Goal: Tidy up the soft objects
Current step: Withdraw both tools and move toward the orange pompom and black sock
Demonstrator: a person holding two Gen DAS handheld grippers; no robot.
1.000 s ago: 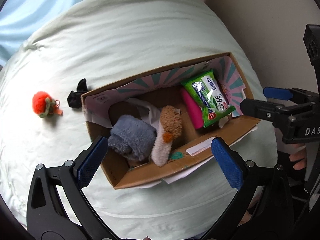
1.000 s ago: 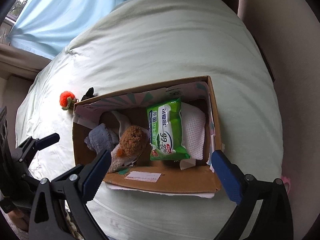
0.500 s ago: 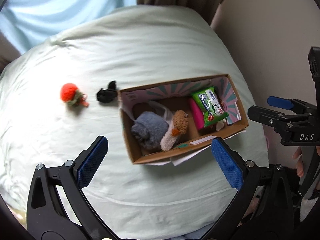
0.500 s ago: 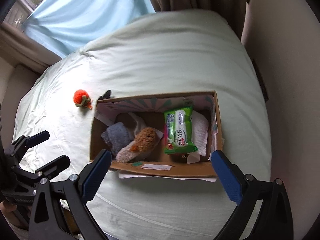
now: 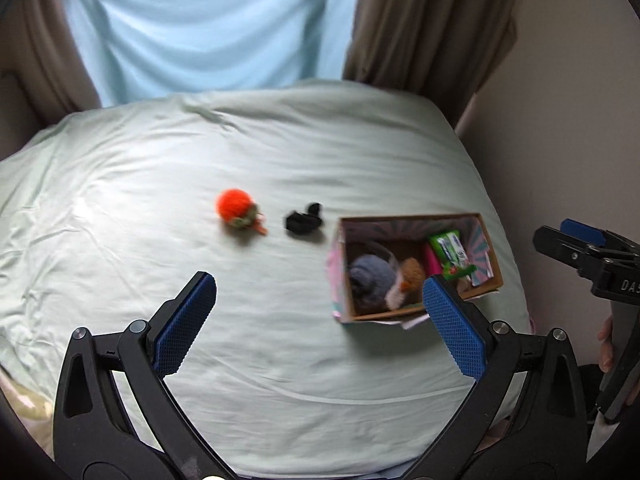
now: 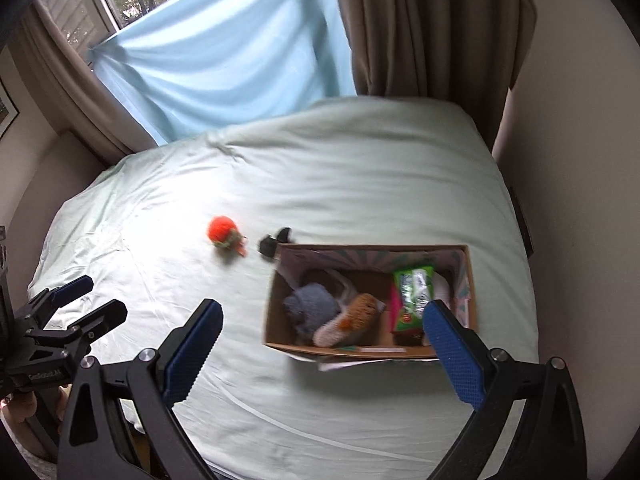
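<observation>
A cardboard box (image 5: 493, 264) (image 6: 276, 304) sits on the pale green bed. Inside lie a grey plush (image 5: 370, 278) (image 6: 312, 306), a brown and white plush (image 5: 408, 280) (image 6: 352, 318), a pink item and a green wipes pack (image 5: 452, 254) (image 6: 412, 294). An orange pompom toy (image 5: 236, 210) (image 6: 222, 232) and a small black cloth item (image 5: 304, 220) (image 6: 274, 242) lie on the bed left of the box. My left gripper (image 5: 320, 320) is open and empty, well above the bed. My right gripper (image 6: 324, 344) is open and empty, above the box's near side.
The bed (image 5: 280, 140) fills both views. A light blue curtain (image 6: 224, 56) and brown drapes (image 6: 432, 24) hang behind it. A beige wall (image 6: 580, 160) runs along the right. Each gripper shows in the other's view: the right (image 5: 588, 252), the left (image 6: 80, 304).
Both grippers have pulled back and up from the box, so the whole bed and the curtains now show. The box and toys have stayed in place.
</observation>
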